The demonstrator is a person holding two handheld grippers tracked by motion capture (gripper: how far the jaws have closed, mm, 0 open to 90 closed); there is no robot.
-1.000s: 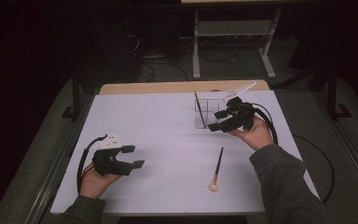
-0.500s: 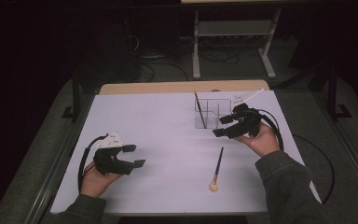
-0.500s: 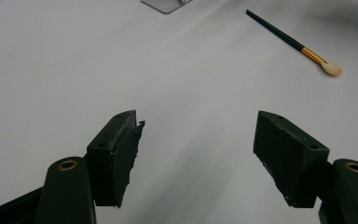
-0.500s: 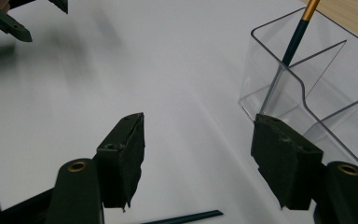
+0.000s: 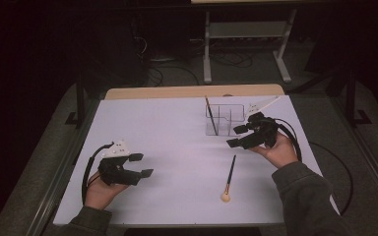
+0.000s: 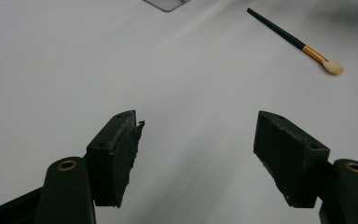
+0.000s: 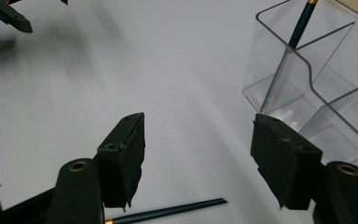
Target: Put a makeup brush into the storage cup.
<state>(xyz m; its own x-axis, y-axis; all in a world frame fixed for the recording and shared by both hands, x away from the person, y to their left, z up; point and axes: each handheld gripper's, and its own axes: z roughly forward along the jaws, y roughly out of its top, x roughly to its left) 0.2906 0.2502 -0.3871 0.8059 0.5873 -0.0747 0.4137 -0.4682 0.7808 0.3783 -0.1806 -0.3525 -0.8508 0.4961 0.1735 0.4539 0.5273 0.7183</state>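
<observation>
A clear plastic organizer (image 5: 225, 120) with several compartments stands at the back right of the white table. One dark-handled brush (image 5: 210, 116) leans upright in it. A second brush (image 5: 229, 176) with a pale head lies flat on the table nearer me. My right gripper (image 5: 236, 136) hovers open just right of the organizer (image 7: 317, 79), jaws wide and empty, with the lying brush's handle (image 7: 168, 212) below them. My left gripper (image 5: 141, 165) rests open and empty at the front left (image 6: 198, 140), facing the lying brush (image 6: 293, 42) from a distance.
The white table surface (image 5: 177, 132) has a wooden strip (image 5: 192, 91) along its far edge. Metal rails run along both sides. Behind the table stand a shelf frame (image 5: 246, 29) and cables on a dark floor.
My right gripper has drifted a little toward the person and away from the organizer, jaws unchanged. The left gripper has stayed where it was.
</observation>
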